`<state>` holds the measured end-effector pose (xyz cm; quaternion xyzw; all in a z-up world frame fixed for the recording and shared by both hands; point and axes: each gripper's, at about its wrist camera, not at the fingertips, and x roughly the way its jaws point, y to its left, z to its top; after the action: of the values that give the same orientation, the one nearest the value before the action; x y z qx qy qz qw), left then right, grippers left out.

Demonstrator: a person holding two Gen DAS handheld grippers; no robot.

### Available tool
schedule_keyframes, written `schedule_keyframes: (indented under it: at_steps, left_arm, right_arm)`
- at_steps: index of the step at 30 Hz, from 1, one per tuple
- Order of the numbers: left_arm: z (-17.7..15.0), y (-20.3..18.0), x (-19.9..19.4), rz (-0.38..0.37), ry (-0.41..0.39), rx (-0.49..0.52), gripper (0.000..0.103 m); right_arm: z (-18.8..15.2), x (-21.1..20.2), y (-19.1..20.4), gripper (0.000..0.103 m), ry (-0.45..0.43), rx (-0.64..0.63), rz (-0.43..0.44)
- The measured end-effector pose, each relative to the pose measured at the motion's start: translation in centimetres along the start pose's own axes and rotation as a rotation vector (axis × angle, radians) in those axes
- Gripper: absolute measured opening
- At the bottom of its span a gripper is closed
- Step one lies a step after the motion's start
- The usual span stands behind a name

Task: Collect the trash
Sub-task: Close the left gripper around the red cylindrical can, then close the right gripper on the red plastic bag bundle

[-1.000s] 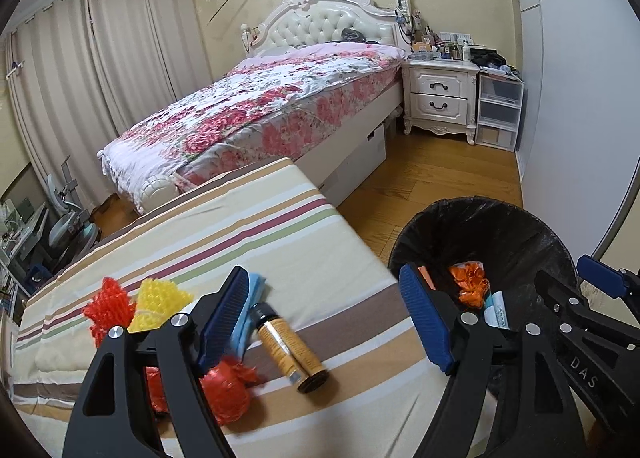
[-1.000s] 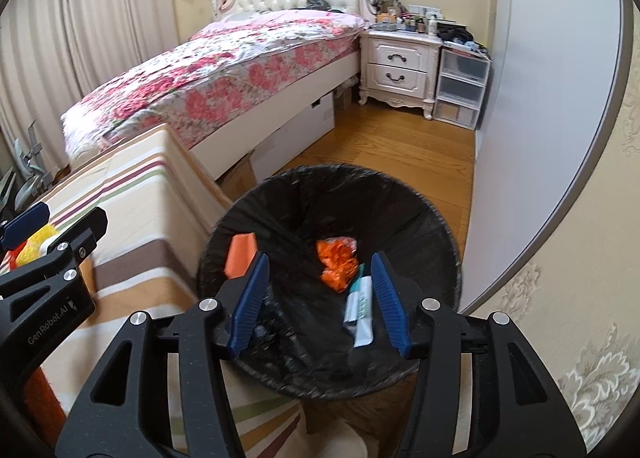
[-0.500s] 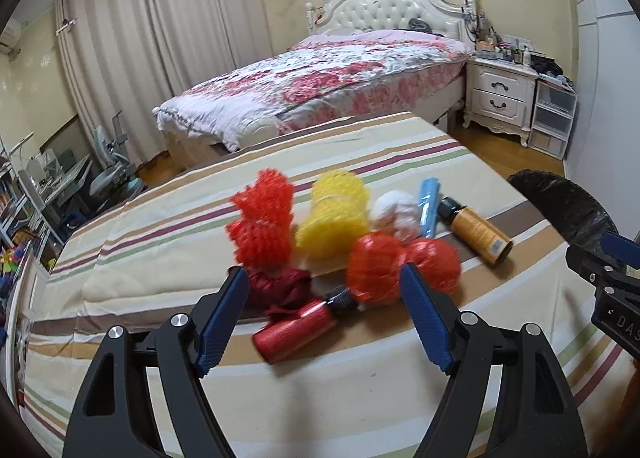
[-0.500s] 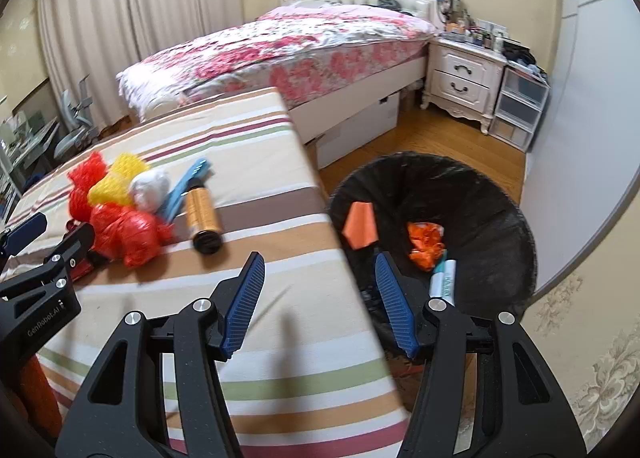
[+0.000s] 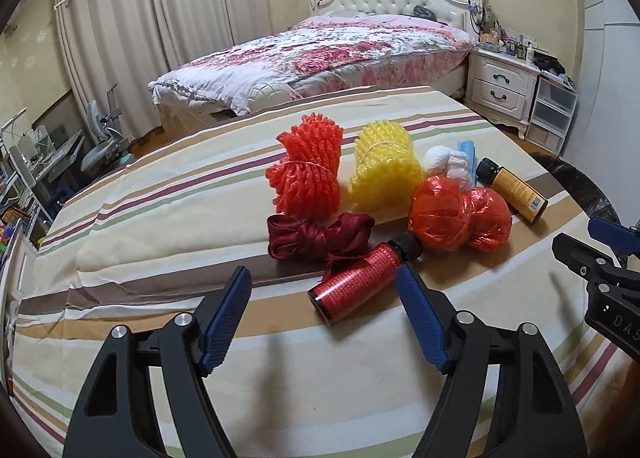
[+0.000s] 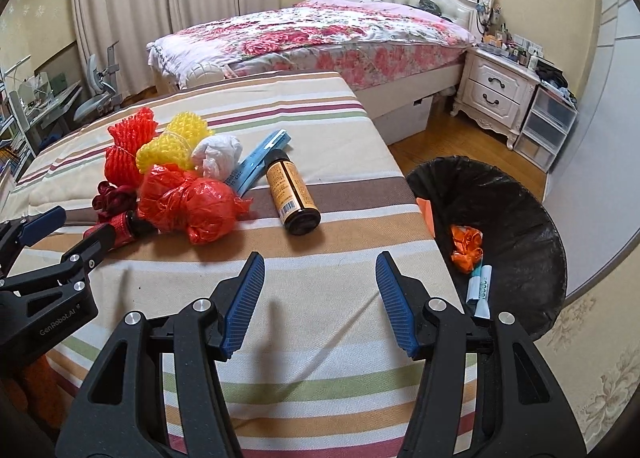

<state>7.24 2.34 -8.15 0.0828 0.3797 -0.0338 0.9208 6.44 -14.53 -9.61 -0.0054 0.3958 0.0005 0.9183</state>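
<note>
Both grippers, left gripper [image 5: 324, 314] and right gripper [image 6: 320, 298], spread empty, have swung from the bin [image 6: 520, 193] (3 o'clock) to the red bottle [image 5: 356, 284] at 12: next pickup, I reckon.

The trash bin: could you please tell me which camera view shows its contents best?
The right wrist view: the trash bin shows its open mouth, with orange scraps and tubes inside. The left wrist view catches only a sliver of its black rim.

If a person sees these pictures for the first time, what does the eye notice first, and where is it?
First comes the bright pile on the striped table cover: red foam net, yellow foam net, and a crumpled orange-red plastic bag in front of them. Next is the black-lined trash bin beside the table's right edge, already holding some trash. Both the left gripper and the right gripper are open and empty.
</note>
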Motion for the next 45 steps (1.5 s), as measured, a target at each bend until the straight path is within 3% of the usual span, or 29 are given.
schedule_keyframes:
  at_steps: [6,9,13,21,24,26,30,33,45]
  left_arm:
    - [0.2,-0.6,1.4,-0.064,0.057,0.002,0.049]
    - [-0.2,-0.9,1.2,-0.091,0.060,0.008,0.035]
    - [-1.0,-0.6,0.9,-0.116,0.075,0.000,0.025]
    - [-1.8,0.3,0.1,-0.117,0.086,-0.036,0.025]
    - [-1.3,0.4,0.5,-0.110,0.088,-0.061,0.036]
    - [-1.0,0.5,0.7,-0.106,0.085,-0.072,0.037]
    - [-0.7,0.6,1.2,-0.110,0.088,-0.077,0.037]
    - [-1.0,0.5,0.9,-0.114,0.077,-0.062,0.025]
    - [-2.4,2.4,-0.9,-0.111,0.063,-0.063,0.025]
  right_arm:
    - [0.0,0.3,-0.5,0.057,0.006,0.014,0.002]
    - [0.0,0.5,-0.9,0.057,0.009,0.021,0.006]
    - [-0.2,0.6,-1.2,0.057,0.010,0.031,0.012]
    - [-0.2,0.7,-1.3,0.057,0.011,0.036,0.016]
    - [-0.2,0.6,-1.1,0.057,0.010,0.031,0.017]
    - [-0.1,0.6,-1.0,0.057,0.009,0.028,0.018]
    - [0.0,0.4,-0.4,0.057,0.005,0.019,0.025]
    - [0.2,0.3,0.3,0.057,0.002,0.002,0.036]
    - [1.8,1.0,4.7,0.062,-0.012,-0.097,0.095]
